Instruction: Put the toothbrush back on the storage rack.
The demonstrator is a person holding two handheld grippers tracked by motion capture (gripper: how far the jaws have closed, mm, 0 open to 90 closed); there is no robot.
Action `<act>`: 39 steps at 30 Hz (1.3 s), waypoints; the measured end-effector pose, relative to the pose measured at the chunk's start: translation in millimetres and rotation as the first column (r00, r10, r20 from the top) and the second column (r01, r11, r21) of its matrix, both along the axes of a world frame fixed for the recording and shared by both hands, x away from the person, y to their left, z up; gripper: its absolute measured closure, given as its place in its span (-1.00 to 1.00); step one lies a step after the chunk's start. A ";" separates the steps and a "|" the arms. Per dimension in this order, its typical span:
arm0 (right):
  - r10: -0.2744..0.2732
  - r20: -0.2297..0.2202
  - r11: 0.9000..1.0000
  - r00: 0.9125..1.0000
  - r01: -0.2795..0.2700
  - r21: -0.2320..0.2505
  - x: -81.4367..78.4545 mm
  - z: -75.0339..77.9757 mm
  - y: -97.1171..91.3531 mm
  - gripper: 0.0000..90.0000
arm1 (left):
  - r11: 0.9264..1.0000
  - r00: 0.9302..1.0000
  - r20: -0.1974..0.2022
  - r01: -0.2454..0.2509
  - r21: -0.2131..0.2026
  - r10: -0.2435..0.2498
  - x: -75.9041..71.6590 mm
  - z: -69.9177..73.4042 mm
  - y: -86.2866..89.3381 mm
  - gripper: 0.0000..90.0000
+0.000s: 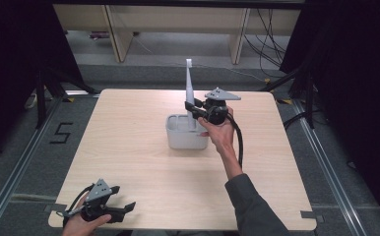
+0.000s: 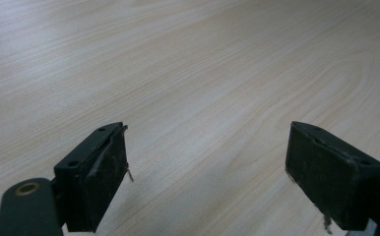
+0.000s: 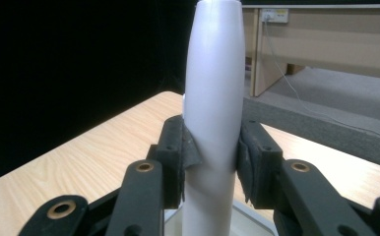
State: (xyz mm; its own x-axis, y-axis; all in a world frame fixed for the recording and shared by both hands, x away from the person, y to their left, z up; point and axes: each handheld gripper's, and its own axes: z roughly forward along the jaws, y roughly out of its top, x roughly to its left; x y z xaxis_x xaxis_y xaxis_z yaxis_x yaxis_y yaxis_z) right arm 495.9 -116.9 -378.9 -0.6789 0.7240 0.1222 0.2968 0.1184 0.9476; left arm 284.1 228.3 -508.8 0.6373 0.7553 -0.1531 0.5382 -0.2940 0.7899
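On the light wooden table (image 1: 143, 162), a little right of centre and toward the far half, sits a white rectangular container (image 1: 186, 132). Rising upright out of its right part is a tall white tapered object (image 1: 190, 83), perhaps an electric toothbrush handle, its lower end inside the container. At its near right side, the right tongs (image 1: 193, 109), held in the right hand (image 1: 221, 132), are clamped on the handle's lower shaft, pads pressing both sides. Down at the near left corner, the left tongs (image 1: 123, 208) rest low over bare table, jaws spread wide, holding nothing.
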 end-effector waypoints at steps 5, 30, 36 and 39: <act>-0.025 0.024 1.000 0.999 0.025 -0.017 7.1 -5.9 0.8 0.48 | 1.000 1.000 0.009 0.000 -0.005 0.000 -0.2 -0.1 0.1 -0.66; -0.027 -0.034 0.995 0.999 0.023 -0.101 10.3 -33.8 8.9 0.48 | 1.000 1.000 0.012 0.005 -0.011 -0.004 -0.3 -0.6 0.6 -0.66; -0.012 -0.032 0.988 0.999 0.007 -0.152 10.9 -37.3 12.4 0.48 | 1.000 1.000 0.008 0.002 -0.009 -0.002 -0.3 0.1 0.6 -0.66; -0.010 -0.041 0.984 0.999 0.002 -0.177 10.6 -39.2 14.8 0.48 | 1.000 1.000 0.008 0.002 -0.008 -0.002 -0.4 0.2 0.7 -0.66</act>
